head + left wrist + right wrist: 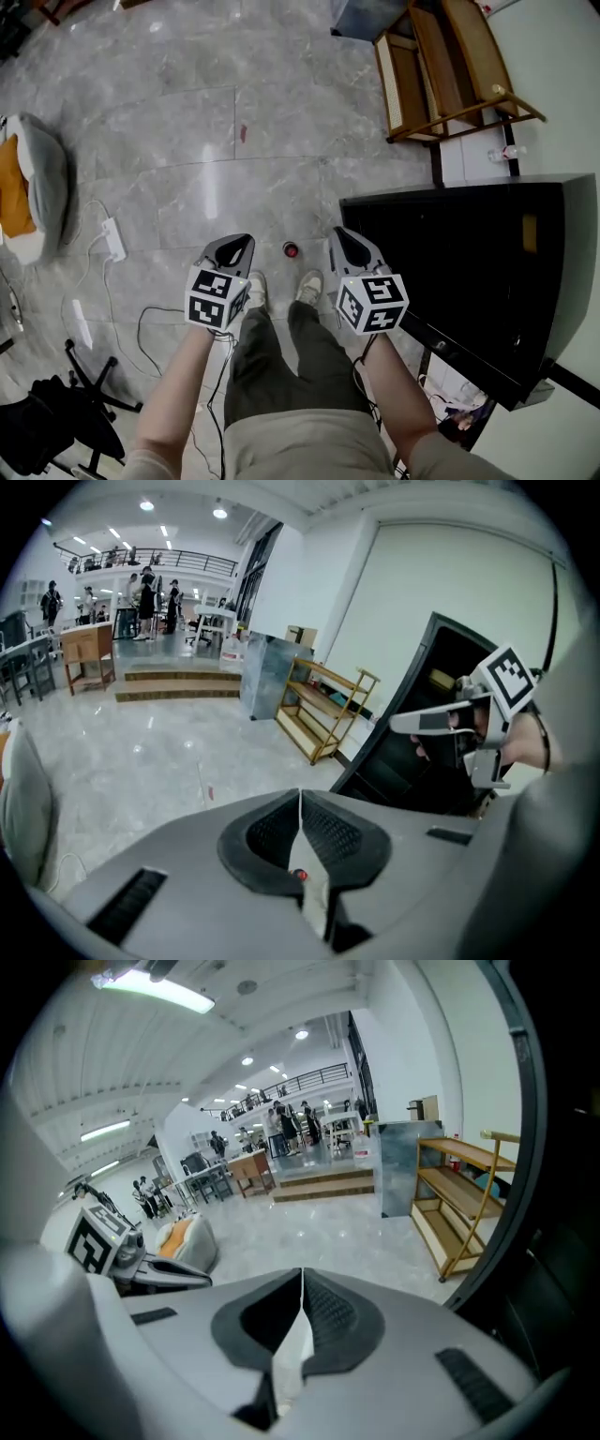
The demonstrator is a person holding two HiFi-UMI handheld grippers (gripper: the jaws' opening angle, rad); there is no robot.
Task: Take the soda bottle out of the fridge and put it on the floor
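The soda bottle (291,249) stands on the floor (187,141) near the shoes (309,285). The task seems done, so the left gripper (300,797) and right gripper (302,1277) have their fingers fully closed and empty.

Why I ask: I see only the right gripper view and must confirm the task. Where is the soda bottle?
Observer: The soda bottle stands on the floor just ahead of the person's shoes, red cap up.
Operator: Is the left gripper holding anything?
Observer: No. The left gripper is shut with nothing between its jaws.
Operator: Is anything touching the bottle?
Observer: No. The head view shows it in the gap between the left gripper and the right gripper, apart from both.
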